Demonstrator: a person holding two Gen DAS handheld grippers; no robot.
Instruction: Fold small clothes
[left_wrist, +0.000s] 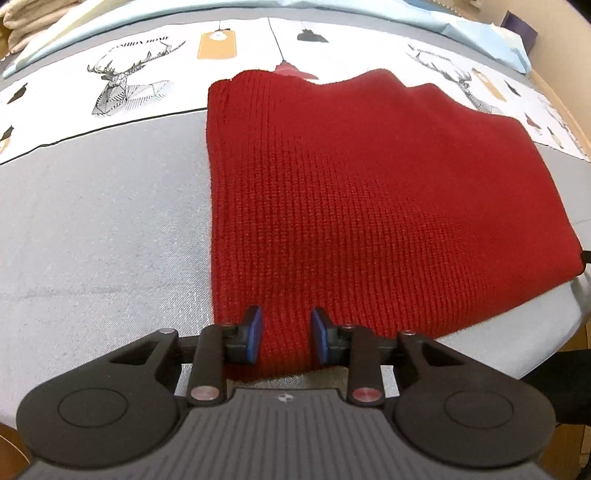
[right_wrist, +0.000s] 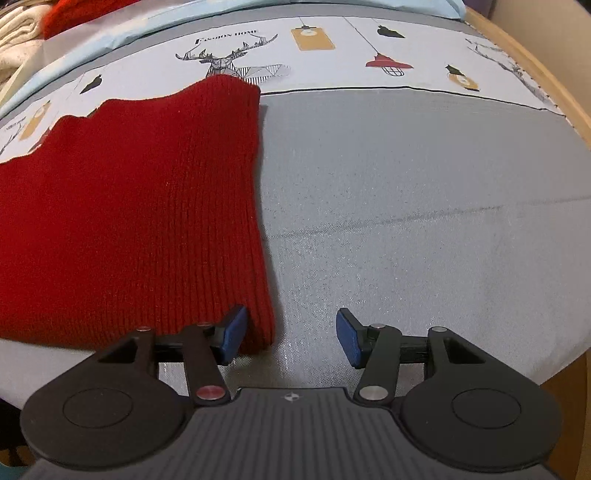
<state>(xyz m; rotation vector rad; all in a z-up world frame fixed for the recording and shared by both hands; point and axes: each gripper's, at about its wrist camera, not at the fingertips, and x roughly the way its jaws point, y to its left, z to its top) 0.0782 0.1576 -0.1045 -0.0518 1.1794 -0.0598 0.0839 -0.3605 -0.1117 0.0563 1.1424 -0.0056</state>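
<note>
A red knit garment lies folded flat on the grey tablecloth. In the left wrist view my left gripper stands over the garment's near edge, close to its left side. Red knit fills the gap between the blue pads, and I see no bunching or pinch there, so the jaws are apart. In the right wrist view the same garment fills the left half. My right gripper is open wide at its near right corner. Its left pad rests against the knit; its right pad hangs over bare cloth.
A printed band with deer and lamps runs across the back of the table. Behind it lie a light blue sheet, a beige pile and another red item. A wooden rim curves along the right.
</note>
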